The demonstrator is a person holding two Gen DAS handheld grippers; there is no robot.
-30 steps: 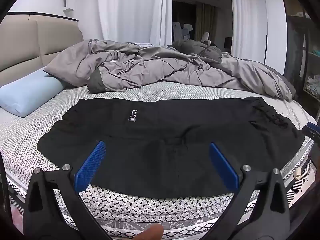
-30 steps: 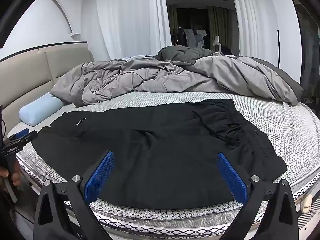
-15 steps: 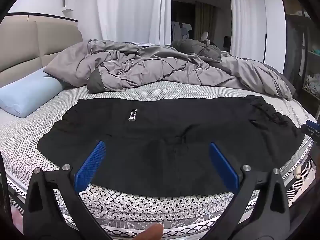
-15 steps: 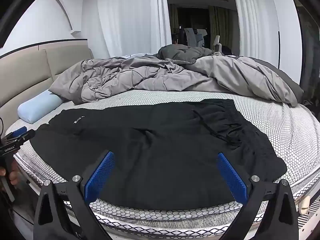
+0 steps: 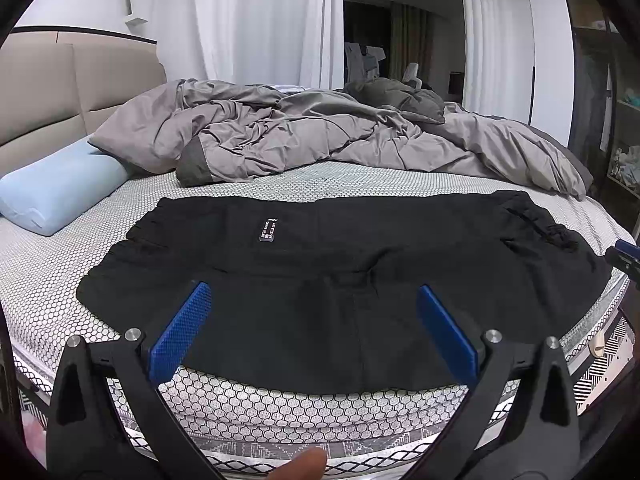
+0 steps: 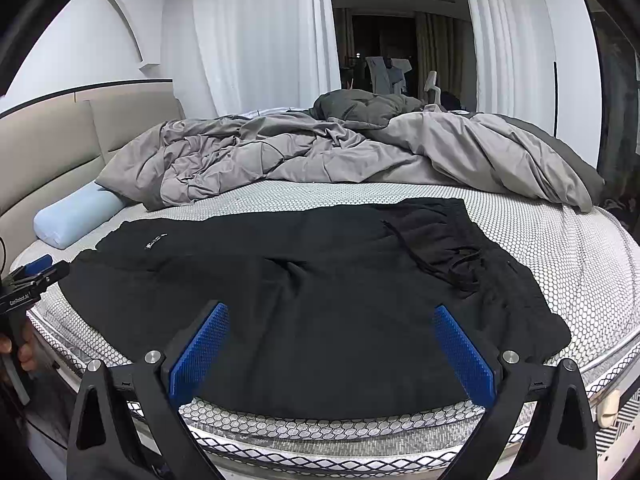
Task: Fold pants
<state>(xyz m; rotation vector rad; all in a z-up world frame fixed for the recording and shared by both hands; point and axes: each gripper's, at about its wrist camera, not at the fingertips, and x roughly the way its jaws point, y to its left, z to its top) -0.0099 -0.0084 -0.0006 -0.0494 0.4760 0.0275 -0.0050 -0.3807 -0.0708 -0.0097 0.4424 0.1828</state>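
A pair of black pants (image 5: pixel 352 280) lies spread flat across the near edge of a bed (image 5: pixel 280 400), legs running towards the left, waistband and drawstring (image 6: pixel 448 264) at the right. A small white label (image 5: pixel 269 230) shows on the upper leg. No fold looks made yet, so this seems the very start: both tools are poised in front of the cloth, touching nothing.

The left claw (image 5: pixel 310 328) hangs over the near hem with its 2 blue pads wide apart and empty. The right claw (image 6: pixel 332 350) hangs likewise, released and holding nothing, nearer the waistband end.

The next move probably calls for each claw to dip to an edge of the cloth and pinch a thin layer, without catching the mesh cover beneath.

The mattress wears a white honeycomb-patterned cover. Behind the pants sits a rumpled grey duvet (image 5: pixel 320 140), and a pale blue bolster pillow (image 5: pixel 56 192) rests by a beige padded headboard (image 5: pixel 60 92). White curtains (image 6: pixel 256 40) frame a dark doorway beyond.
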